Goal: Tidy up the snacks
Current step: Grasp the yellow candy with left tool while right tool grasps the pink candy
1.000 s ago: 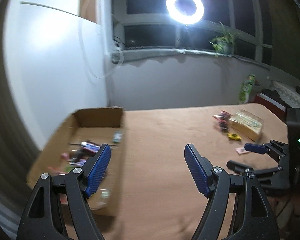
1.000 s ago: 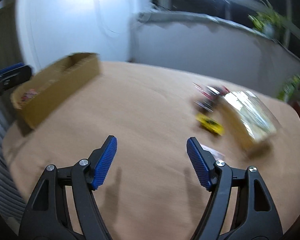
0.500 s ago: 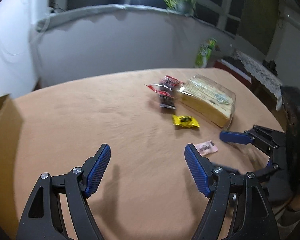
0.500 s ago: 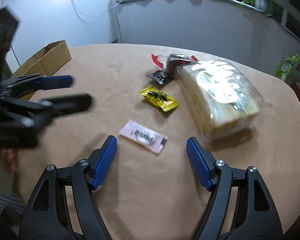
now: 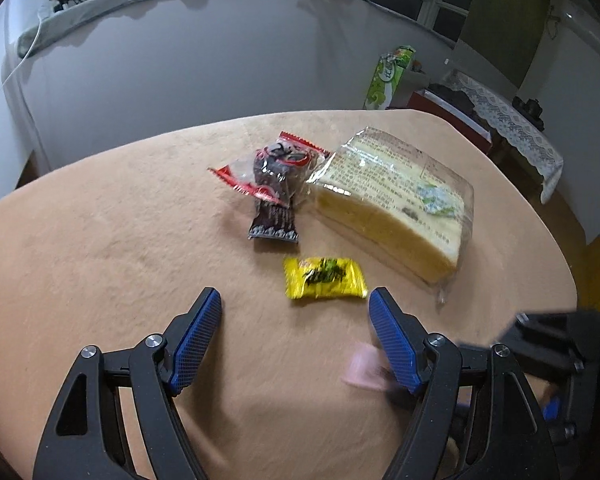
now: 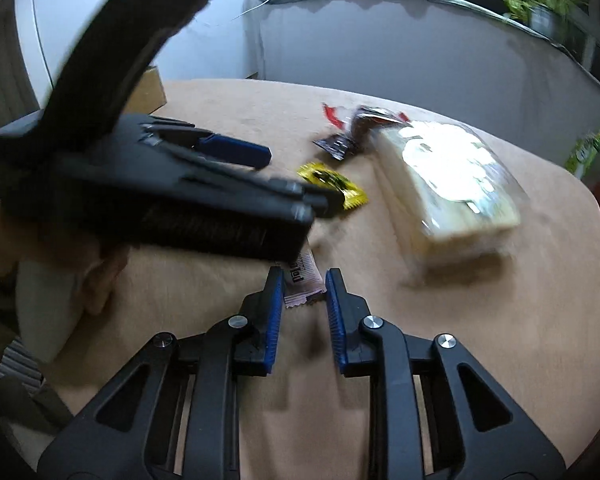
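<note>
Left wrist view: the left gripper [image 5: 294, 334] hovers over the tan cloth-covered table [image 5: 100, 240] with its blue-padded fingers [image 5: 196, 336] spread wide and nothing between them. Just ahead of the fingertips lies a small yellow candy wrapper with dark print [image 5: 325, 278]. Beyond it a dark brown sachet [image 5: 274, 224] lies partly under a clear red-edged snack bag with dark contents [image 5: 274, 170], which touches the big clear-wrapped loaf of pale yellow sliced cake [image 5: 396, 204]. A blurred pink sachet [image 5: 362, 368] shows beside the right-hand finger, and the black right gripper [image 5: 548, 344] sits at the lower right edge, its fingertips hidden.

Right wrist view: the right gripper [image 6: 304, 286] has just been closing, and its blue fingers [image 6: 274, 312] now stand narrow on either side of the pink sachet [image 6: 302, 278], pressing its edges as it lies on the table [image 6: 500, 320]. The left gripper [image 6: 284, 176] crosses the left side as a blurred black body, one blue pad showing, over the yellow candy wrapper [image 6: 340, 184]. The cake loaf [image 6: 448, 184] glares to the right, with the snack bag [image 6: 360, 120] behind it. A brown cardboard box [image 6: 150, 92] stands at the table's far left edge.
</note>
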{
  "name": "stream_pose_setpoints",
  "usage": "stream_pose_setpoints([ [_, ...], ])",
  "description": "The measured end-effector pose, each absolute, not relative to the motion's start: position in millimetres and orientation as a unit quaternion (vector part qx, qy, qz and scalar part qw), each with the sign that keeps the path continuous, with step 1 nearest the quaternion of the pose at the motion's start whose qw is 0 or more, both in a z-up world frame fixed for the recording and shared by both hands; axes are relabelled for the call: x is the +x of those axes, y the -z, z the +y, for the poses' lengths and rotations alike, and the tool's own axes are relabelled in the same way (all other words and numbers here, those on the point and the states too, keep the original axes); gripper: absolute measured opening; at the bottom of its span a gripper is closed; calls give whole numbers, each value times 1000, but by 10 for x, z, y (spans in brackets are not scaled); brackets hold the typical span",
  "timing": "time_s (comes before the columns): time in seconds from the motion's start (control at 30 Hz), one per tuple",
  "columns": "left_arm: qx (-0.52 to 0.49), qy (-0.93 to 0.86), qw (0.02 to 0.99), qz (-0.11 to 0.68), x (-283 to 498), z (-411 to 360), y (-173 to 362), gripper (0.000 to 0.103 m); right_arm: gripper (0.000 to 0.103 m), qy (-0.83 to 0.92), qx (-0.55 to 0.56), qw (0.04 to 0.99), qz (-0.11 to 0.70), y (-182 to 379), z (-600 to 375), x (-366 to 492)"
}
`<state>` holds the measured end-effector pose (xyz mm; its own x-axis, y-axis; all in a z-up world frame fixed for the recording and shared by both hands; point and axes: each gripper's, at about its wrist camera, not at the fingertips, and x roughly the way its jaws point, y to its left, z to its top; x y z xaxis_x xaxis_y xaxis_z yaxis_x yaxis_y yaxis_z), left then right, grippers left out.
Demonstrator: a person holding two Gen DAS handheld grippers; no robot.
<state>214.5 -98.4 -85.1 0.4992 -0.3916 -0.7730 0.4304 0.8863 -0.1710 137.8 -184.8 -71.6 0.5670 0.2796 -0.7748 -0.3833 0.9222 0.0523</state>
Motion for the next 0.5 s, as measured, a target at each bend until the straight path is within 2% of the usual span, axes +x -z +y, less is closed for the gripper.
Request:
stream_pose_setpoints([
  [0.17,51,227,870,436,2187,-1187,875,76,22,-164,-36,892,421,716,-2091,1229],
  [0.2,64,225,870,434,2186,-1226,883,73,22,-161,-26,893,419,722,-2147,1207],
  [0.27,86,212,874,429,2174,-1291,889,65,22,-159,-14,896,415,722,-2189,1180],
  [0.33,88,215,875,425,2174,-1300,878,46,22,-159,-5,898,411,724,-2243,1200],
  [0.4,86,218,875,424,2181,-1287,866,34,22,-156,-4,900,407,726,-2228,1179],
  [0.5,76,223,875,423,2199,-1249,872,29,22,-156,7,902,403,723,-2245,1177],
])
